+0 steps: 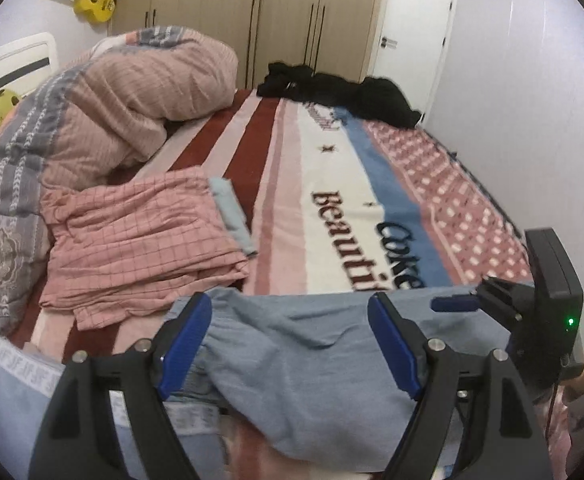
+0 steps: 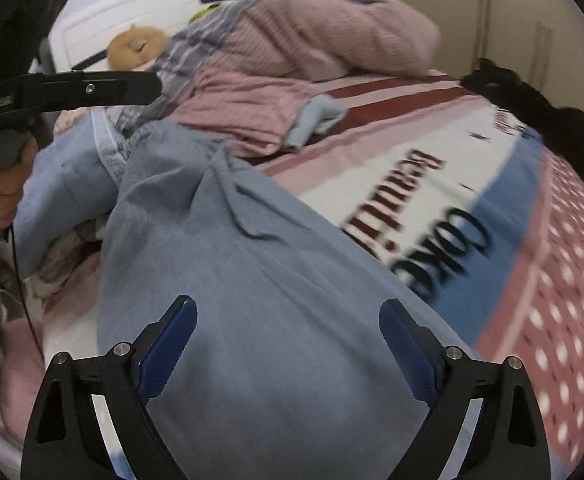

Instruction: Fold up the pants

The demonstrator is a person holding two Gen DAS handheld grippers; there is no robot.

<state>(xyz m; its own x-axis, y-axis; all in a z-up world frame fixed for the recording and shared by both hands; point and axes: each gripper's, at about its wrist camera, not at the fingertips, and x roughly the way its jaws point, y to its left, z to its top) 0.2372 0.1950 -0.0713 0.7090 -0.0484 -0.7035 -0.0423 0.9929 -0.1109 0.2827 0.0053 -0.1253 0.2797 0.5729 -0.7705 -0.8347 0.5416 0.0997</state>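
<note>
Light blue pants (image 1: 292, 364) lie crumpled across the near edge of the bed, with the white waistband (image 1: 15, 364) at the lower left. My left gripper (image 1: 289, 320) is open, its blue pads either side of a fold of the pants. The right gripper shows at the right of this view (image 1: 452, 303). In the right wrist view the pants (image 2: 251, 260) spread under my open right gripper (image 2: 287, 320). The left gripper's black arm (image 2: 91, 90) reaches in at the upper left.
Folded pink checked clothing (image 1: 139, 240) with a small pale blue item (image 1: 231, 212) lies on the striped blanket (image 1: 332, 200). A rolled pink duvet (image 1: 131, 96) fills the back left. Black clothes (image 1: 340, 92) lie at the far end. Wardrobe and door stand behind.
</note>
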